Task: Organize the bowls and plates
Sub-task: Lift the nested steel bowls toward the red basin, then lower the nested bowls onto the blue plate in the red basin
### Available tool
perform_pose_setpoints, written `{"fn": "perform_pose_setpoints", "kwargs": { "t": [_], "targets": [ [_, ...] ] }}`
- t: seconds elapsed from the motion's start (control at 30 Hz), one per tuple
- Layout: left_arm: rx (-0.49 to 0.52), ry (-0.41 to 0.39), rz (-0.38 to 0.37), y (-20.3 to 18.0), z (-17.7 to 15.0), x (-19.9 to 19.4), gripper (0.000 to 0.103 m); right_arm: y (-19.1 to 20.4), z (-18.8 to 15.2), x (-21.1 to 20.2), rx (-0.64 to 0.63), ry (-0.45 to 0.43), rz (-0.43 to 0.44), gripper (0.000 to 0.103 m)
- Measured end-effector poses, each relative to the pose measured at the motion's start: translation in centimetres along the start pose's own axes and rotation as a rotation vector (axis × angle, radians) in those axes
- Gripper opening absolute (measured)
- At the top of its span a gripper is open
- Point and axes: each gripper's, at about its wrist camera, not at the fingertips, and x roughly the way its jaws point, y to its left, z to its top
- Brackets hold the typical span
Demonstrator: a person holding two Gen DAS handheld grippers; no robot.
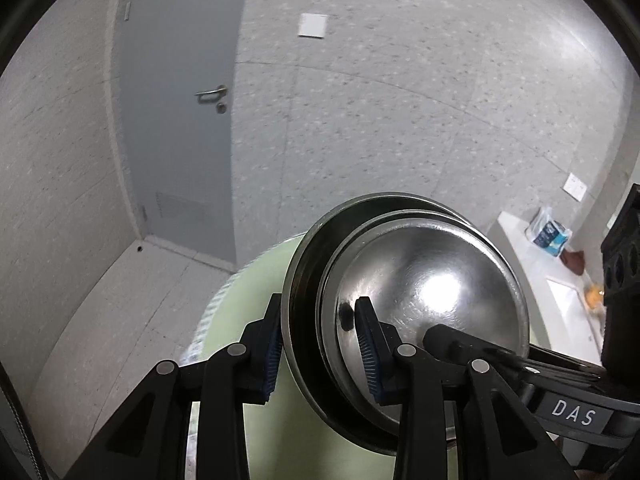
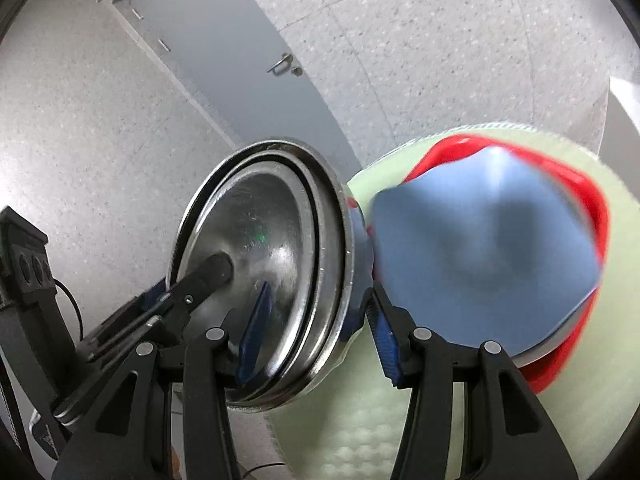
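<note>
Nested steel bowls (image 1: pixel 424 300) are held tilted above the pale green mat (image 1: pixel 256 280). Your left gripper (image 1: pixel 320 344) pinches their rim, one finger inside. Your right gripper (image 2: pixel 316 336) clamps the opposite rim likewise. Just right of the bowls, a blue bowl (image 2: pixel 484 256) sits in a red bowl (image 2: pixel 576 184) on the mat.

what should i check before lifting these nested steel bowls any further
1. Left gripper straddles the rim of the nested steel bowls: ok.
2. Right gripper straddles the opposite rim: ok.
3. Pads pressed firmly on the metal: cannot tell.
4. Inner bowls seated evenly in the outer one: not ok, they sit off-centre.
5. Clearance from the blue bowl in the red bowl: not ok, very close.
</note>
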Motion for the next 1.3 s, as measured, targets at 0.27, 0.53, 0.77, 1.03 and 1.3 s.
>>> {"fn": "perform_pose_setpoints", "kwargs": {
  "t": [0.27, 0.53, 0.77, 1.03, 1.3],
  "targets": [
    [0.016, 0.068, 0.006, -6.0, 1.0, 6.3, 0.03, -7.0, 3.3, -1.4, 0.027, 0.04, -0.033, 0.05],
    [-0.011, 0.179, 0.057, -9.5, 3.4, 14.4, 0.03, -11.3, 3.9, 0.9, 0.008, 0.141, -0.047, 0.05],
    [-0.042, 0.239, 0.084, -10.8, 4.5, 18.7, 0.032, -13.0, 4.0, 2.5, -0.018, 0.195, -0.053, 0.05],
    [-0.056, 0.251, 0.103, -11.1, 4.4, 20.7, 0.035, -12.4, 4.0, 3.1, -0.098, 0.197, -0.089, 0.05],
    [-0.066, 0.24, 0.098, -10.9, 2.8, 19.1, 0.04, -12.6, 4.0, 2.6, -0.116, 0.185, -0.079, 0.051]
  ]
}}
